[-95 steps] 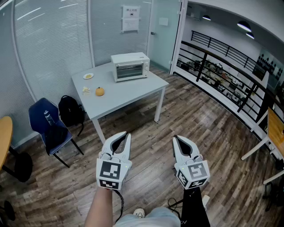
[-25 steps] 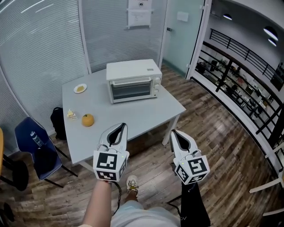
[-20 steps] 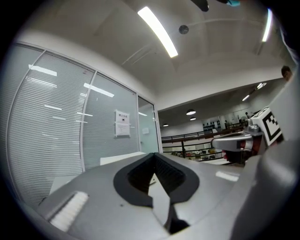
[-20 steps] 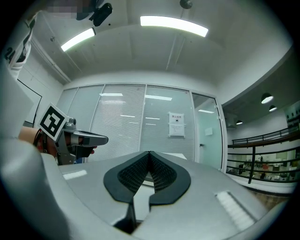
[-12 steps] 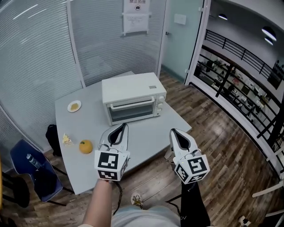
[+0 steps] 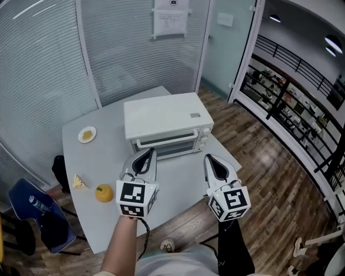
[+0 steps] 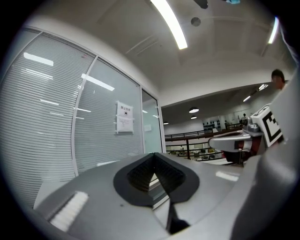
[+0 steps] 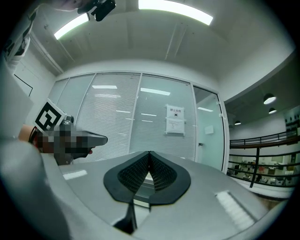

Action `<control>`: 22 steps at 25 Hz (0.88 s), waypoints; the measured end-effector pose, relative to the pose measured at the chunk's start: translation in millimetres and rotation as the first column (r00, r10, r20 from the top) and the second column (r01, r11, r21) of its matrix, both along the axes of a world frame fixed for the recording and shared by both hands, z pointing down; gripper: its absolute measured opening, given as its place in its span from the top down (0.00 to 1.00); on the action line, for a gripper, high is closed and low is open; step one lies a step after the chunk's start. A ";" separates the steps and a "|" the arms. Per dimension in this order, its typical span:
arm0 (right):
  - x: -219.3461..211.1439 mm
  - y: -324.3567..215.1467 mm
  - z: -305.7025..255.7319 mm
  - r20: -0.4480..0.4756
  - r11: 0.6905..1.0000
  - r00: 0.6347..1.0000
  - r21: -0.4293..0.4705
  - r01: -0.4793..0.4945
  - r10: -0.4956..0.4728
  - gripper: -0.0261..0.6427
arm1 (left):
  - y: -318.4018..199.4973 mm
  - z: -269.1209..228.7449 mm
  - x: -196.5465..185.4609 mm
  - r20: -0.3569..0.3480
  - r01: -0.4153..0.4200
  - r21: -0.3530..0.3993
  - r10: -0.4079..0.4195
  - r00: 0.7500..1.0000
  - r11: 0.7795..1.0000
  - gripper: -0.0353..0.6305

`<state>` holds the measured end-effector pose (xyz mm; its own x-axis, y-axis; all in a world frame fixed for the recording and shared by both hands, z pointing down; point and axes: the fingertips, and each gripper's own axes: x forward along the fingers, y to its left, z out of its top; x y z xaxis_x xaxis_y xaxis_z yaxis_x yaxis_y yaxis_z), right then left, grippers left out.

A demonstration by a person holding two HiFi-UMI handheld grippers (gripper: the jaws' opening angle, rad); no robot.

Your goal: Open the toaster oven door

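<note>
Claws clenched, empty — left claw [image 6: 149, 154], right claw [image 6: 208, 159] — hovering before toaster oven [image 6: 164, 125].

Bright, even light from ceiling tubes [image 8: 173, 11]; heavy fisheye warp, black corners in both gripper views; head view sharp.

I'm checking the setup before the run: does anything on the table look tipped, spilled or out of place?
Nothing stands out. The toaster oven stands upright on the table with its door closed. The small plate, the food wedge and the orange fruit lie apart from one another beside it, and nothing is spilled.
</note>
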<state>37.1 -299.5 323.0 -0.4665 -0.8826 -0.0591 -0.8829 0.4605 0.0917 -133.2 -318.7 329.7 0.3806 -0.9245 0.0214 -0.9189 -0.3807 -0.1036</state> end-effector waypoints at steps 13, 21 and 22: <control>-22.7 -99.3 23.3 -0.018 0.993 0.995 -0.065 0.100 -0.101 0.96 | -79.7 33.9 -4.1 -0.006 0.042 -0.081 -0.043 0.999 0.996 0.86; -37.9 -149.0 60.2 -0.047 0.972 0.984 -0.170 0.163 -0.173 0.96 | -113.0 64.8 -0.8 0.007 0.079 -0.159 -0.079 0.997 0.984 0.86; -39.1 -153.4 66.4 -0.056 0.968 0.982 -0.190 0.167 -0.180 0.96 | -116.1 69.6 0.8 0.007 0.082 -0.172 -0.082 0.997 0.982 0.86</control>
<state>-2.0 -452.9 389.3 -0.6105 -0.7803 0.1356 -0.7821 0.6210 0.0516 -132.4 -434.8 399.4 0.3041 -0.9349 0.1831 -0.9476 -0.3167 -0.0430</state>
